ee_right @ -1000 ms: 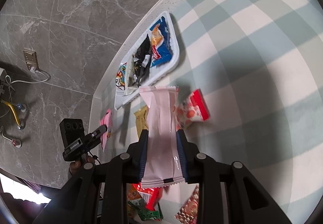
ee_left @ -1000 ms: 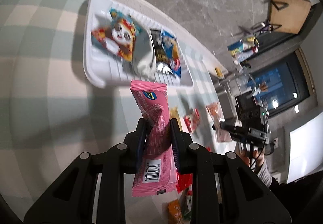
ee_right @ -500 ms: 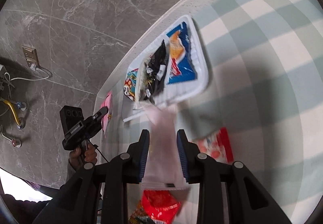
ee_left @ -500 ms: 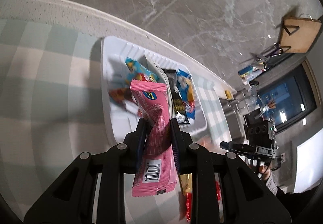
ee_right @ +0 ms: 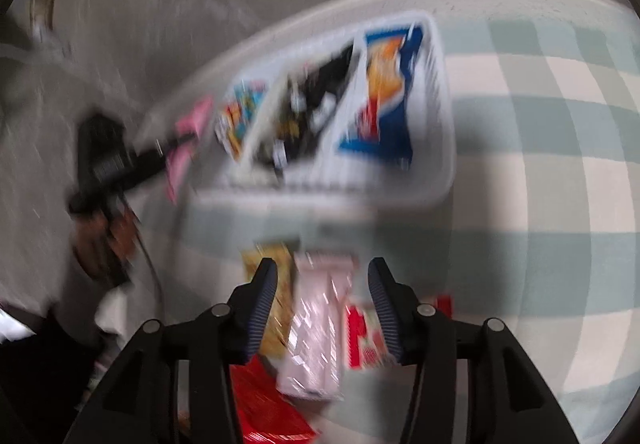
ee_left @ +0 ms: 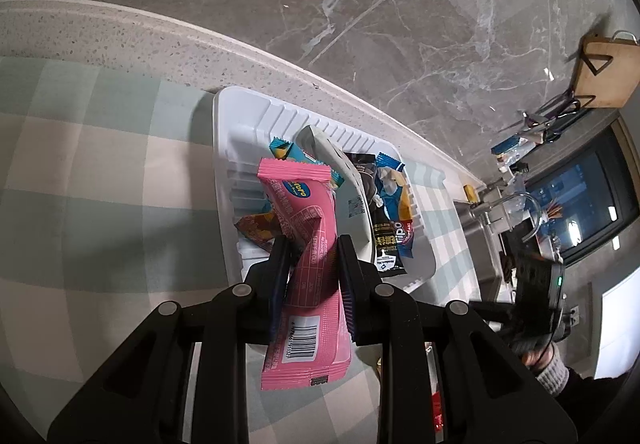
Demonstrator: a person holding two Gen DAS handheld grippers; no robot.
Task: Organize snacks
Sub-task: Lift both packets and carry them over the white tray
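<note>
Left gripper: fingers nearly closed, clamped on the bright pink wafer pack, which hangs over the near-left compartment of the white divided tray. That compartment already holds a cartoon-printed packet; a black packet and a blue packet lie further right.

Right gripper: its jaws are opening, and the pale pink pack sits loose between the parted fingers, no pad visibly pressing it. The view is heavily blurred. This pack is over the checked cloth on the table, short of the tray, among a yellow packet and red packets.

Risks: the pale pack may land outside the tray, being released short of it; the bright pink pack, dropped onto the crowded compartment, may slide over the divider or rim.
</note>
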